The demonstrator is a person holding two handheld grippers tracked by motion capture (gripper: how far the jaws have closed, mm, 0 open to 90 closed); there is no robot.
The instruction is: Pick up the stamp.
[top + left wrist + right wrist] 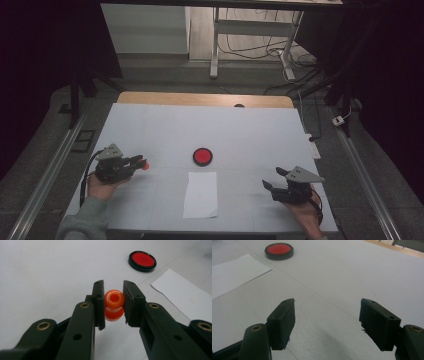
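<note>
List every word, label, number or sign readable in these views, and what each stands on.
None can be read.
Sheet of white paper: blank on the face that shows.
Red disc in a black rim: plain, no marking.
Orange piece in the left hand-held gripper: plain.
Right hand-held gripper: no label.

Orange stamp [114,304], black-rimmed red ink pad [142,260], white paper [200,194], black tool [113,302].

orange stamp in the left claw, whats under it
The orange stamp is clamped in the left claw, lifted above bare white table, nothing beneath it. The sheet of paper and the red ink pad lie farther off. Its underside faces away, so it cannot be seen.
</note>
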